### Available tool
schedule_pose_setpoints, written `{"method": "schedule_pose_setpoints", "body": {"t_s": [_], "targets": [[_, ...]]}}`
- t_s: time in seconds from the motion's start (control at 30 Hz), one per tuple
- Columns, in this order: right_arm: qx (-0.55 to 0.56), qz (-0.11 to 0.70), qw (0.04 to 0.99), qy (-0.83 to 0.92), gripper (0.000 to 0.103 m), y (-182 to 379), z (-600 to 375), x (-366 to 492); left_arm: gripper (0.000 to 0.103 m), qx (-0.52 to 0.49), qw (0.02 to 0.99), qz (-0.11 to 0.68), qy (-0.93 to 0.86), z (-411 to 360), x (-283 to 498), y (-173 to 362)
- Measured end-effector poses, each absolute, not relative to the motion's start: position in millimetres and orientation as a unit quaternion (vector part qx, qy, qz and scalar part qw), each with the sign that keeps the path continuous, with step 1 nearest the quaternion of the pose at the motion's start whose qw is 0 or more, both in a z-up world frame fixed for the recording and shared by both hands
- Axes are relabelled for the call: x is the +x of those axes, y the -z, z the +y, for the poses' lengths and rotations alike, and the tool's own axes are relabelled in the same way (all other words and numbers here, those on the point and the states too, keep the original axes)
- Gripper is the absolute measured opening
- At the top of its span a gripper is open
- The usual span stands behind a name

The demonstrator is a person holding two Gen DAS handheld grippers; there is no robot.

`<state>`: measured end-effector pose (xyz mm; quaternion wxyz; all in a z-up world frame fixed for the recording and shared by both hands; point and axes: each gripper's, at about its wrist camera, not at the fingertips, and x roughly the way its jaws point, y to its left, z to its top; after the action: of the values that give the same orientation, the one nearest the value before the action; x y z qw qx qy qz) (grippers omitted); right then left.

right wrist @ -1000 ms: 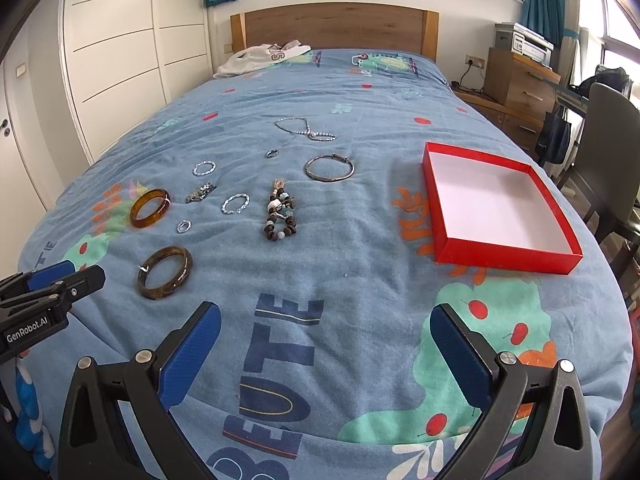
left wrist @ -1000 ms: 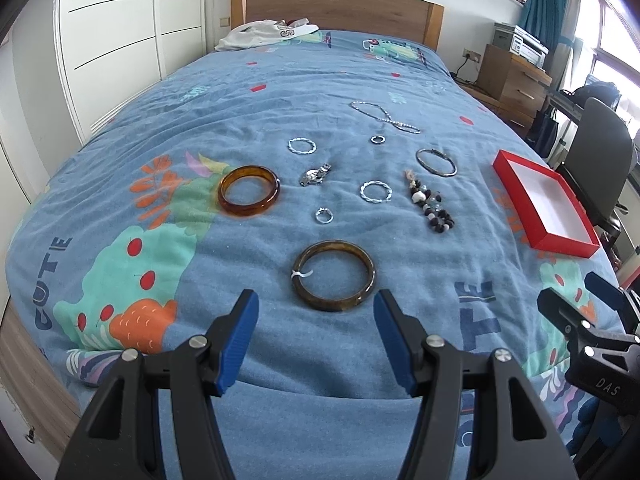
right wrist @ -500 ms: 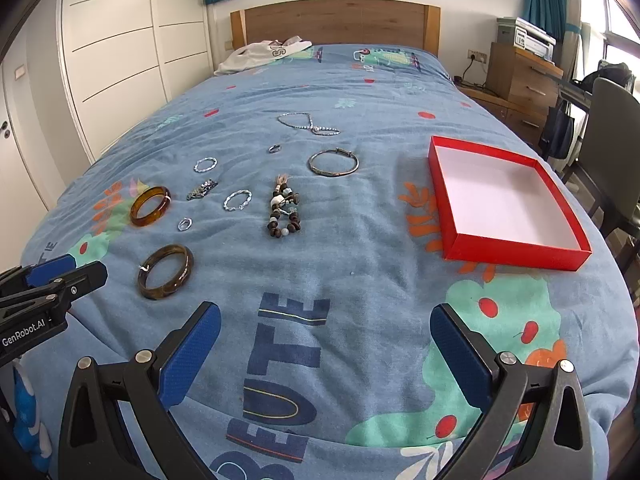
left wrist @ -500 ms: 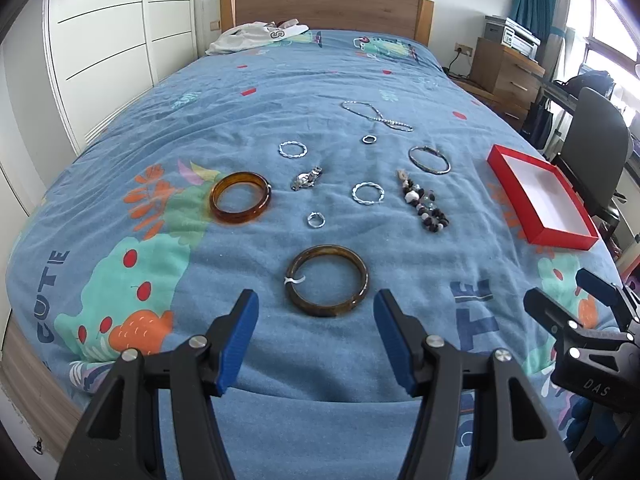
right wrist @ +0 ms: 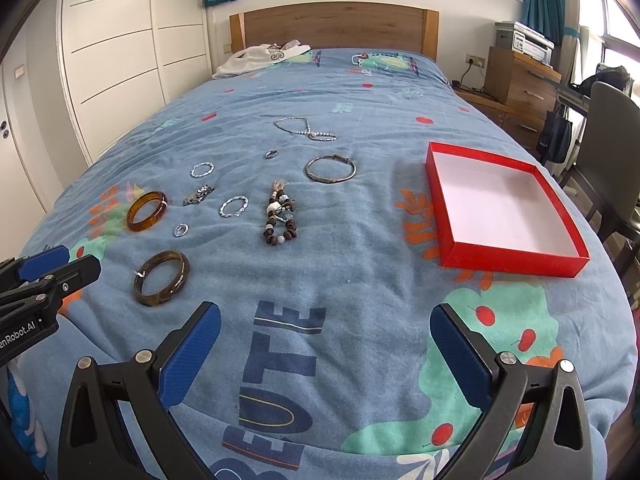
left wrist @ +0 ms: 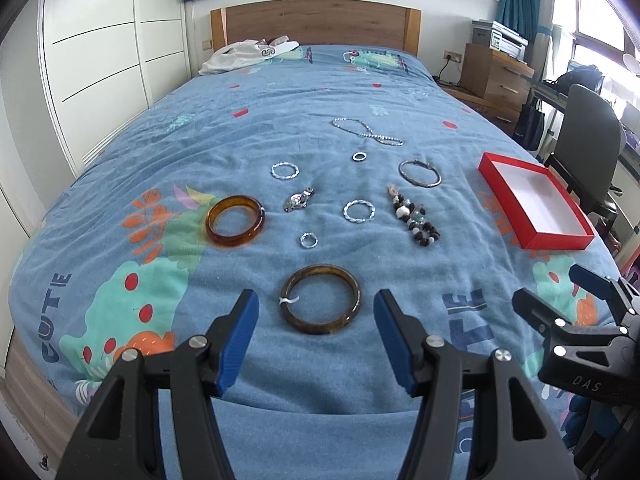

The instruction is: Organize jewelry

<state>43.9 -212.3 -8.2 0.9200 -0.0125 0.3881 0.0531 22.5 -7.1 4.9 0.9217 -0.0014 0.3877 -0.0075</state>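
Wide blue bedspread (right wrist: 360,280), fuzzy and lightly rumpled, with bare fabric between the beaded bracelet (right wrist: 280,216) and the red box (right wrist: 508,256), which sits at the bed's right edge, shallow, rectangular, white inside. Jewelry lies scattered flat over the middle of the cover: a glossy dark brown bangle (left wrist: 320,305) nearest, an amber bangle (left wrist: 235,226) off to its left, twisted silver rings and a chain necklace (left wrist: 366,132) farther up. The left gripper (left wrist: 316,334) hangs low over the near end of the bed, blue-padded jaws spread apart, empty, the dark bangle just ahead between them. The right gripper (right wrist: 325,350) hovers over the printed lettering, jaws spread wider, holding nothing.
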Motion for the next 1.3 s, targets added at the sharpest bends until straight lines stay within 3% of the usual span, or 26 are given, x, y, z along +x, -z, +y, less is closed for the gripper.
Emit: {"method": "schedule_pose_setpoints", "body": {"t_s": [1.3], "targets": [[-0.019, 0.41, 0.909, -0.076, 0.102, 40.5, -212.2, 100.2, 0.058, -0.012, 0.898, 0.438, 0.032, -6.7, 60.7, 42.9]]}}
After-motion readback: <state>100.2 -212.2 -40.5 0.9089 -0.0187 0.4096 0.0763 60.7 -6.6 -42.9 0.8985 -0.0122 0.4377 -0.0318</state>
